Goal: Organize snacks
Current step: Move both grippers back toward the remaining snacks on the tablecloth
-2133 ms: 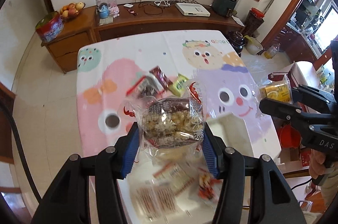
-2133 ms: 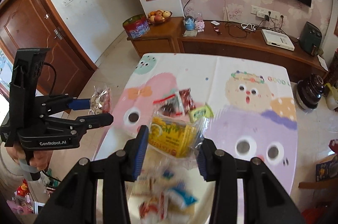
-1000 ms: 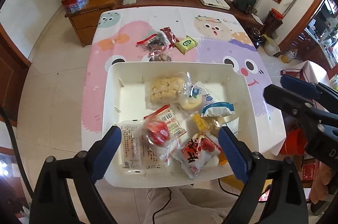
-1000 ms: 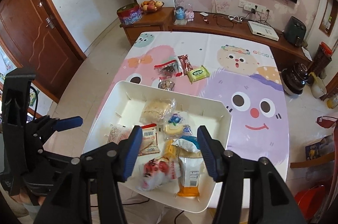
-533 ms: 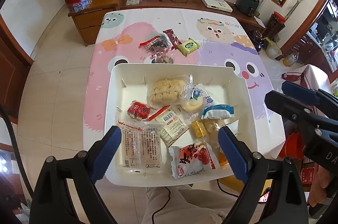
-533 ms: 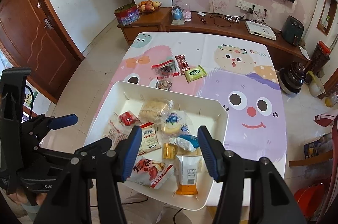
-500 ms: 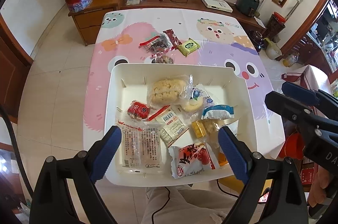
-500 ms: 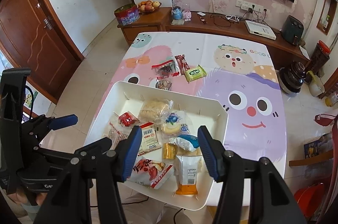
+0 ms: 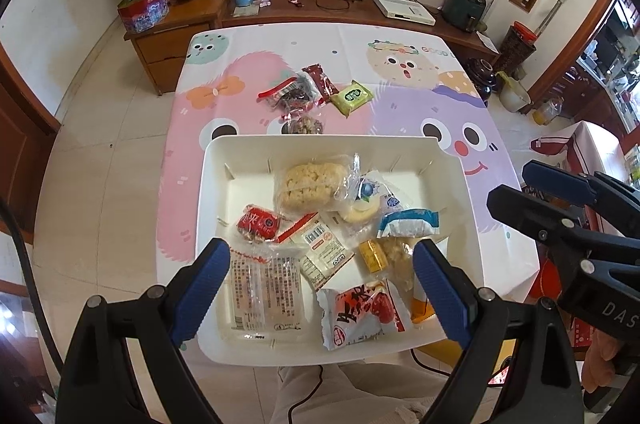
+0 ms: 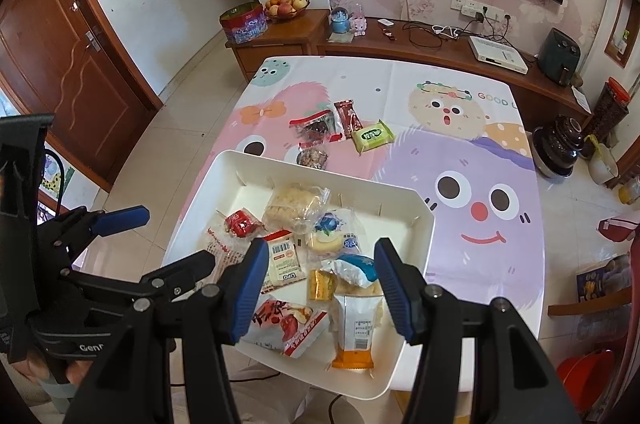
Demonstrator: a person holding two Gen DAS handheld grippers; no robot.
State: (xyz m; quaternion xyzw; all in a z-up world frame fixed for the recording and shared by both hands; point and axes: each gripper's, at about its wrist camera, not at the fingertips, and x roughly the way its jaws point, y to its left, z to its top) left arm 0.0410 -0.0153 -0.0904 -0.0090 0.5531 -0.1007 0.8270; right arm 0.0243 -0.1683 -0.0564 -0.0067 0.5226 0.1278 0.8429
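Below both grippers, on the near end of the cartoon-print tablecloth [image 9: 400, 35], a white tray [image 9: 212, 183] holding wrapped snacks. Left gripper [image 9: 320, 274]: jaws spread wide, nothing between the blue pads, held above the tray's near half. Under its left pad, a clear packet with red print [image 9: 266, 288]; just beyond that pad, a small red round snack [image 9: 258, 222]. Between the pads, a white packet with a barcode [image 9: 320, 250] and, nearer, a red-and-white pouch [image 9: 360, 312]. Ahead of the jaws toward the tray's far wall, a puffed-rice cake in clear wrap [image 9: 310, 183], touching a blueberry-print pastry [image 9: 366, 201] to its right; next right, a blue-and-white packet [image 9: 408, 224] and a small gold bar [image 9: 372, 256]. Right gripper [image 10: 318, 282]: jaws likewise released and empty, above the tray's near right part; a white-and-orange bag [image 10: 356, 334] lies below its right pad. Beyond the tray, past both tools, loose on the cloth: a clear bag of dark sweets [image 9: 290, 95], a dark-red bar [image 9: 320, 83], a green packet [image 9: 352, 97], and a small nut packet [image 9: 304, 123] just beside the tray's far wall.
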